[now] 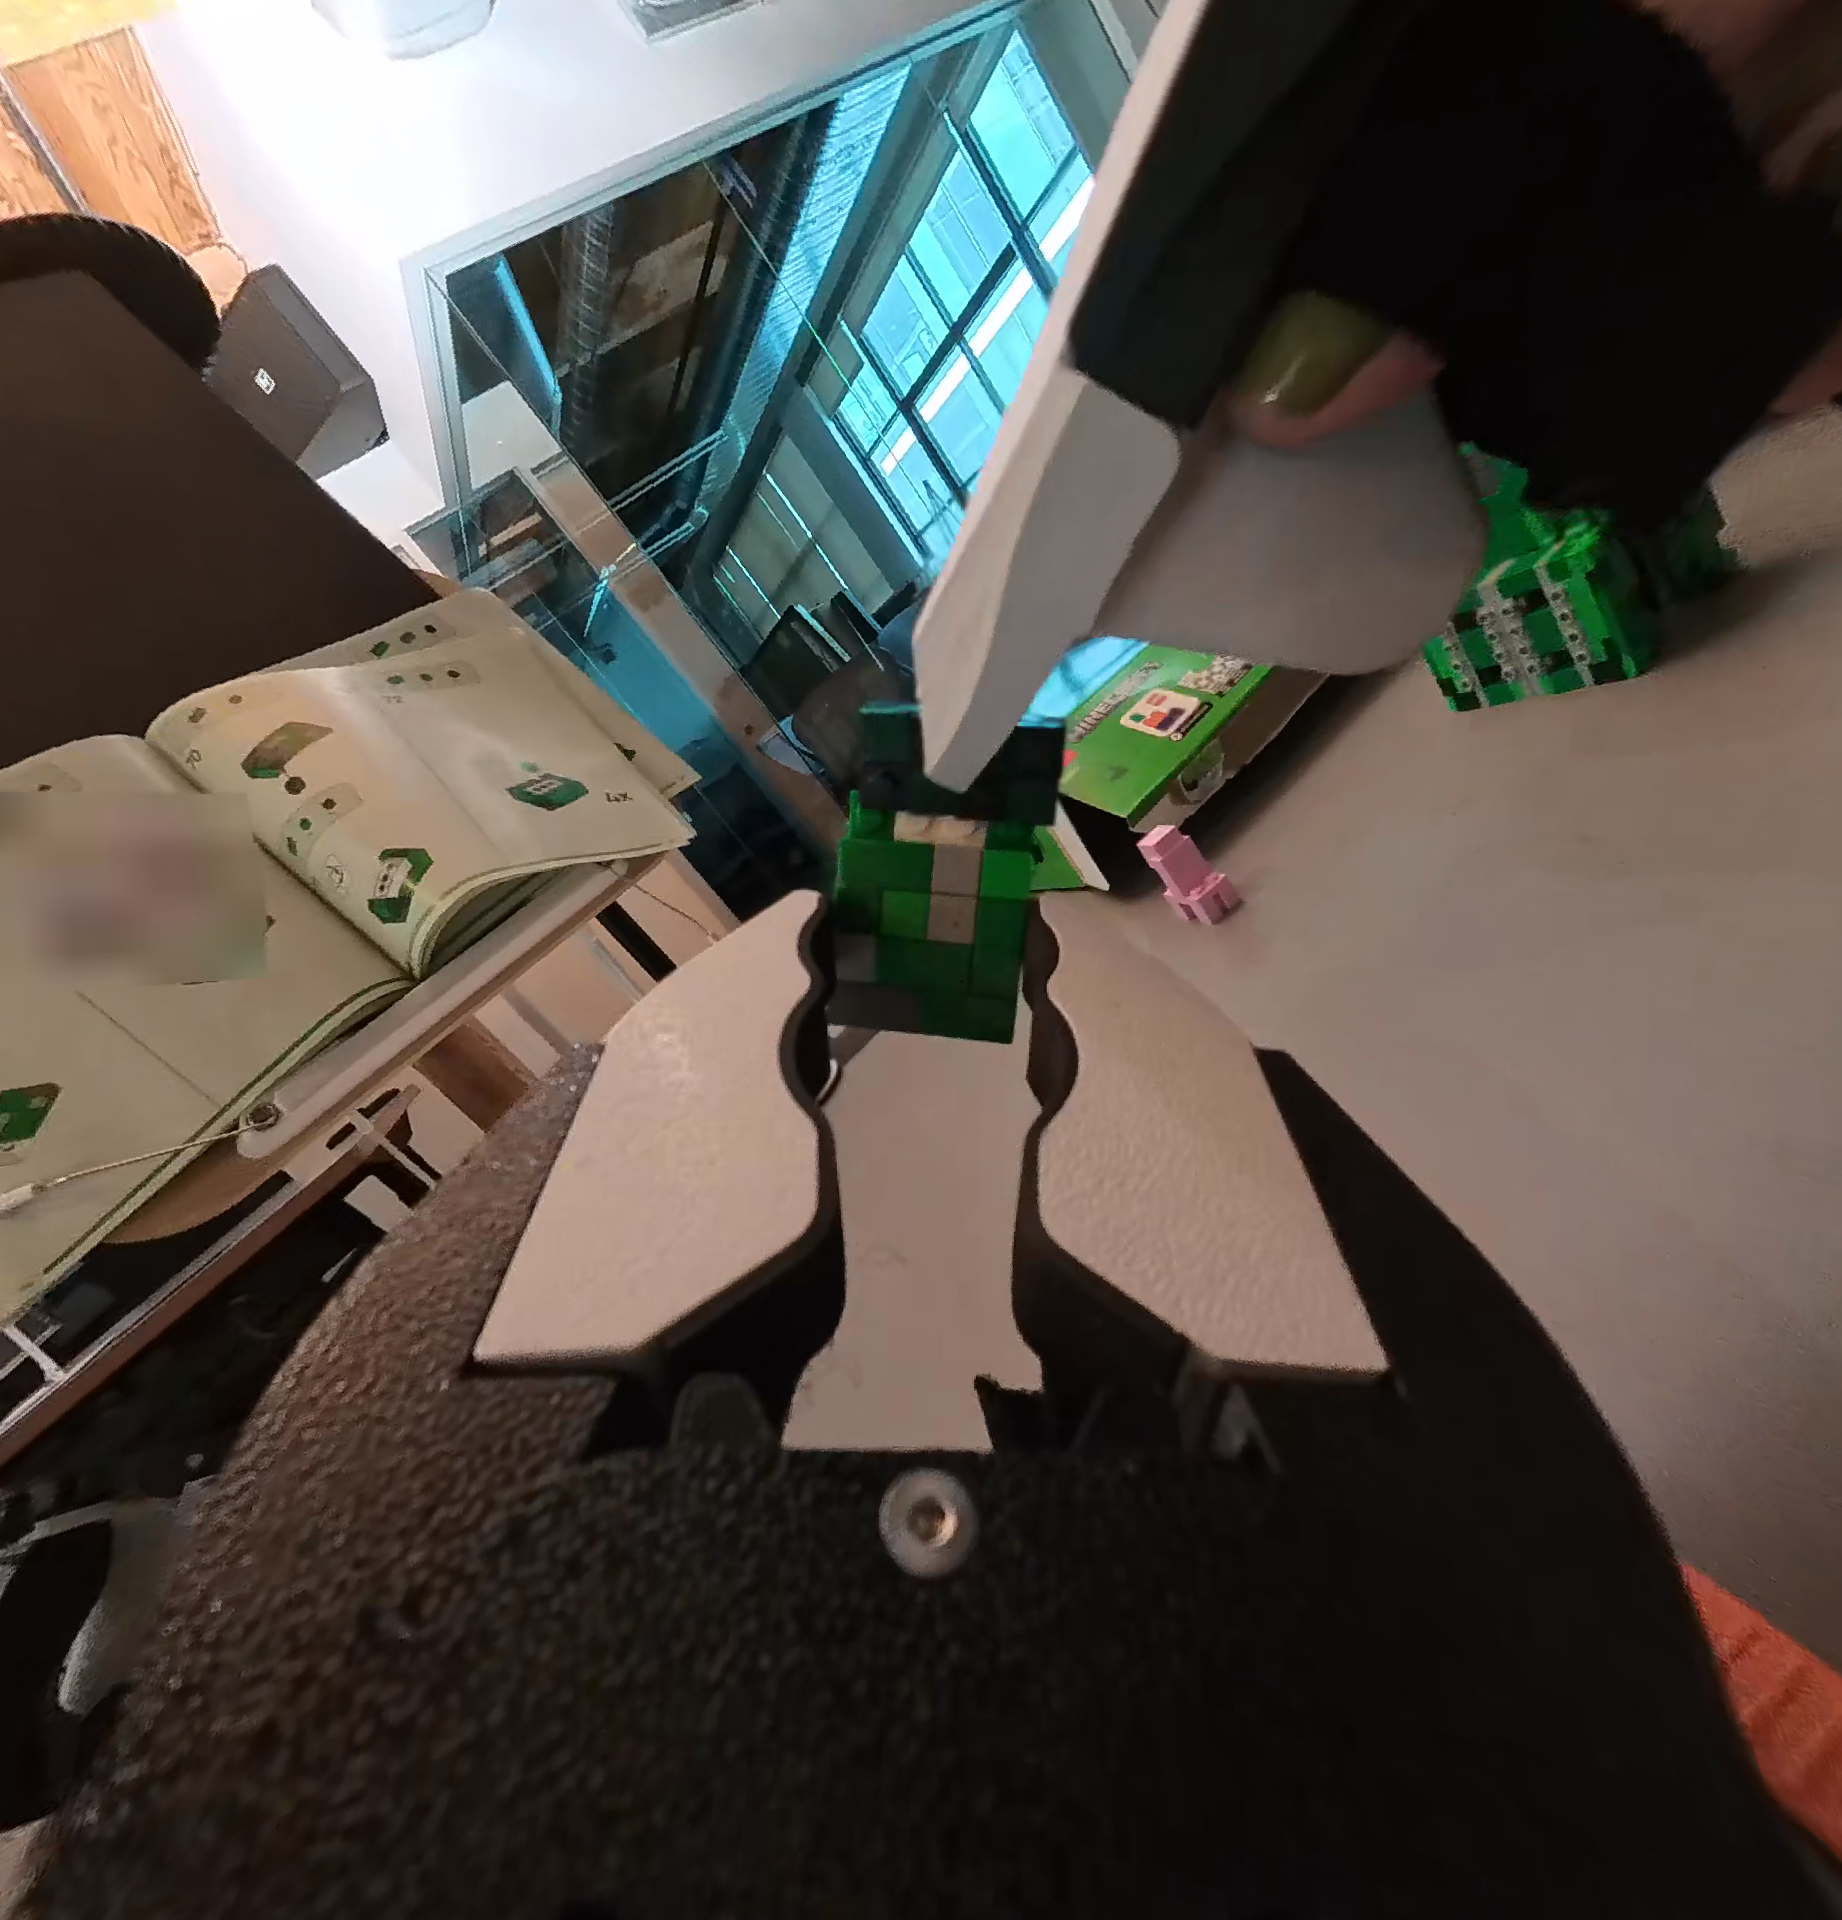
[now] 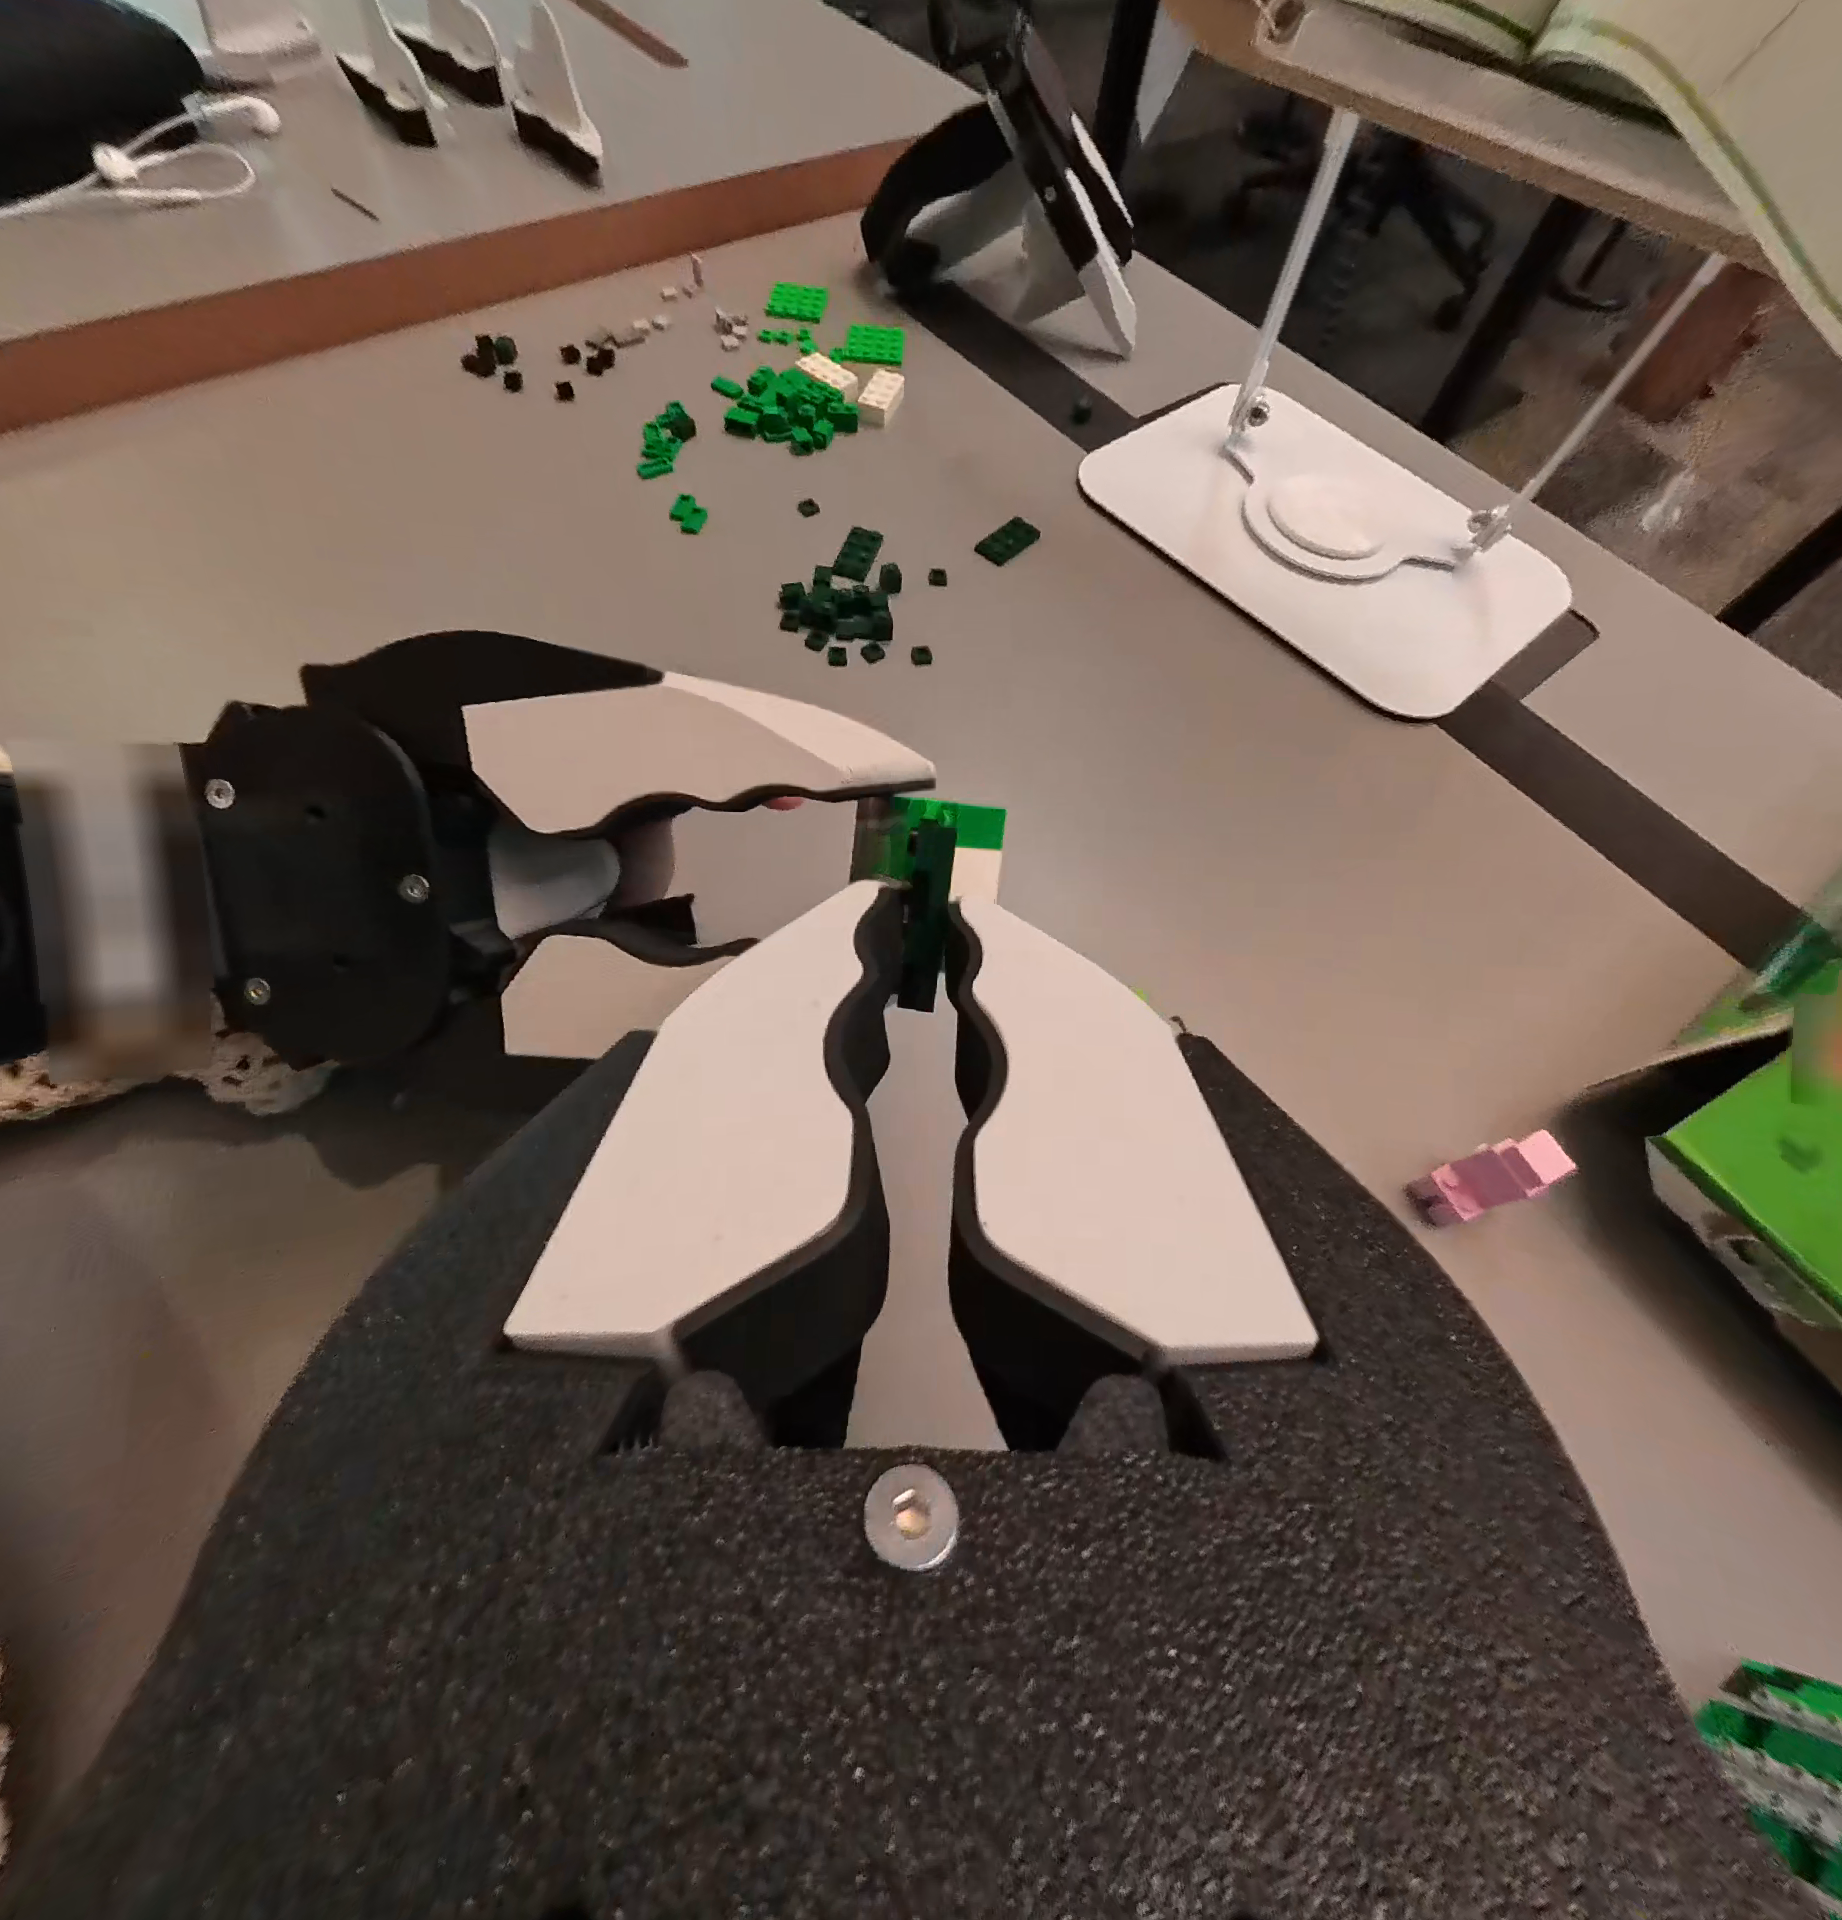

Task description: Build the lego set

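L tool (image 1: 927,971) pinches a small green block assembly (image 1: 932,925) btwn its fingertips, held up off the tabletop (image 1: 1519,1039); assembly is mostly green w/ a few grey and white bricks and a dark top part. R tool (image 2: 912,914) is nearly pressed together, pinching a thin dark green piece (image 2: 922,935) at its tips, edge-on, right against the assembly's far end. In left wrist view the R tool comes down from upper right, its white fingertip touching the dark top of the assembly. In right wrist view the L tool sits to the left of the R tool, lying sideways, tips meeting the R tool's tips at the assembly.

Beyond the R tool's tips: loose bricks (image 2: 792,405) scattered on tabletop, bright green, dark green, white, black, in rough heaps, well apart from both tools. White stand base (image 2: 1332,551) further right of those. Pink brick figure (image 2: 1493,1174) on tabletop to the right of the R tool, near a green box (image 2: 1748,1195). A bigger green build (image 1: 1540,623) sits right of the L tool, partly hidden behind the R tool. Open instruction booklet (image 1: 377,821) up on a stand, left of the L tool.
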The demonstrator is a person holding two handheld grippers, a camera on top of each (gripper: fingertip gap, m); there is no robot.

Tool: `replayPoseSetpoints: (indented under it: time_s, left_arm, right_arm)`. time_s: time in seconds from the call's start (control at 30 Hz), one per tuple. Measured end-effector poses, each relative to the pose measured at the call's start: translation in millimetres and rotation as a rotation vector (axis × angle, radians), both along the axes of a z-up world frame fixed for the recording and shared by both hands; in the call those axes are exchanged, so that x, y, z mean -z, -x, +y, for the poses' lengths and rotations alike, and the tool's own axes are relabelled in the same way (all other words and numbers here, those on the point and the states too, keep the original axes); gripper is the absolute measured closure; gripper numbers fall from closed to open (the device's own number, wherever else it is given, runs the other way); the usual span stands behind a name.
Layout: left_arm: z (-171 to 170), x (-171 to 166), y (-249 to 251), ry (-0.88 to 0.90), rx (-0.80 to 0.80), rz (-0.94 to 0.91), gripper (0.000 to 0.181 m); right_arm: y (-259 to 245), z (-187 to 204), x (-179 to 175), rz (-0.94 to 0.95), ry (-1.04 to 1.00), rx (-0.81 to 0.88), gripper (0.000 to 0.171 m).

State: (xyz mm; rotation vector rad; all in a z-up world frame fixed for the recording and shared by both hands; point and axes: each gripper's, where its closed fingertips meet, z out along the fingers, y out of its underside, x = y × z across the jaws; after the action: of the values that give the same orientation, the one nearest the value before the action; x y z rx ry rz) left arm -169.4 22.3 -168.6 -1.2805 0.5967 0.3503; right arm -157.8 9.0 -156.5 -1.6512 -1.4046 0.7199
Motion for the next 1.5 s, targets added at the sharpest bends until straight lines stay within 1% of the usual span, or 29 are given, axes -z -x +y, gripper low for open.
replayPoseSetpoints:
  time_s: [0.17, 0.57, 0.83, 0.93, 1.1, 1.2, 1.4, 1.5]
  left_arm:
    - [-2.3, -2.6, 0.1, -0.009, 0.004, -0.015, 0.146]
    - [-4.6, -6.5, 4.7, -0.015, 0.003, -0.055, 0.146]
    - [-4.8, -5.9, 3.7, -0.014, 0.009, -0.05, 0.146]
    - [-4.9, -5.9, 3.7, -0.015, 0.013, -0.052, 0.146]
    - [-7.6, -7.8, -0.4, -0.034, 0.031, -0.035, 0.146]
    - [-8.5, -8.7, -1.0, -0.038, 0.041, -0.04, 0.146]
    - [-15.6, -14.2, -7.3, -0.072, 0.111, -0.045, 0.146]
    - [-17.7, -13.5, -12.0, -0.075, 0.135, -0.027, 0.146]
  right_arm:
    - [6.9, -2.8, -2.3, -0.03, 0.034, -0.001, 0.164]
    - [10.0, -0.7, -6.9, -0.052, -0.05, 0.093, 0.162]
    - [8.1, 1.4, -6.6, -0.047, -0.081, 0.111, 0.159]
    - [8.5, 2.7, -6.7, -0.042, -0.091, 0.115, 0.156]
    - [8.7, 4.6, -5.0, -0.034, -0.082, 0.121, 0.146]
    - [8.4, 3.7, -5.0, -0.019, -0.054, 0.112, 0.147]
    - [6.3, -2.9, -8.1, 0.059, 0.089, 0.041, 0.147]
    - [3.6, -5.2, -5.9, 0.068, 0.138, 0.017, 0.146]
